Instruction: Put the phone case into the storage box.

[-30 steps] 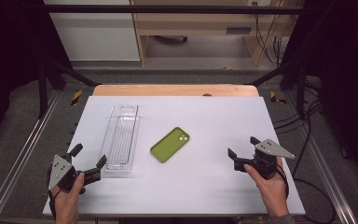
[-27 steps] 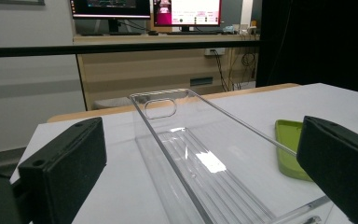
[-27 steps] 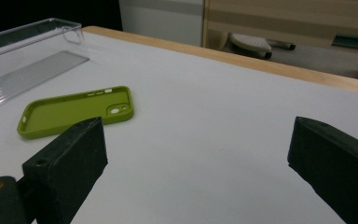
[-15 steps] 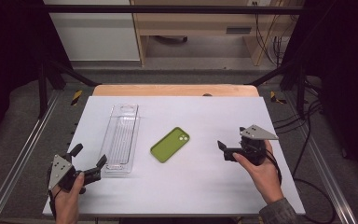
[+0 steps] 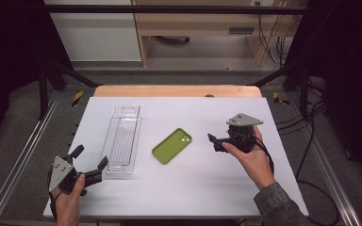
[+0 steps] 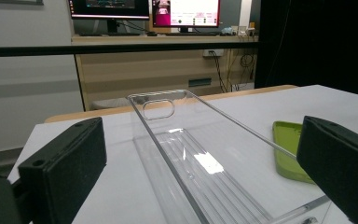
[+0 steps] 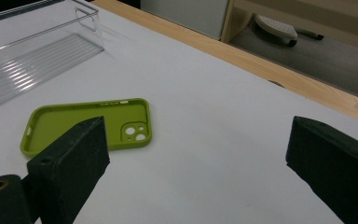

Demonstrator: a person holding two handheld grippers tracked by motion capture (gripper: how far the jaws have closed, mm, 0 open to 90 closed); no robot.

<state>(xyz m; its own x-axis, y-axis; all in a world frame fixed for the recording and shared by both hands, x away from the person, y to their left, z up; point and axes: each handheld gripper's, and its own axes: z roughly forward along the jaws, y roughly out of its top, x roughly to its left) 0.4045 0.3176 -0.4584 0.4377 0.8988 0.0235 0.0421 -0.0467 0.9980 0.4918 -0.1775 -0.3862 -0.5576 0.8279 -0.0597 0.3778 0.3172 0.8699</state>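
Right gripper (image 5: 213,142), fingers spread, has moved closer to the green phone case (image 5: 171,146).

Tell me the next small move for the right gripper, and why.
Probably ease the right gripper left and down toward the green phone case: its fingers stand open and hold nothing, and the case lies flat just ahead, apart from the clear tray.

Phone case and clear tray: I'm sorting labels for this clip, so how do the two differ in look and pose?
The phone case is opaque green; the clear tray is see-through with a ribbed floor. The phone case is the shorter and lies slanted; the clear tray is longer and runs nearly straight away from the person. Both lie open side up on the white table, ungripped.
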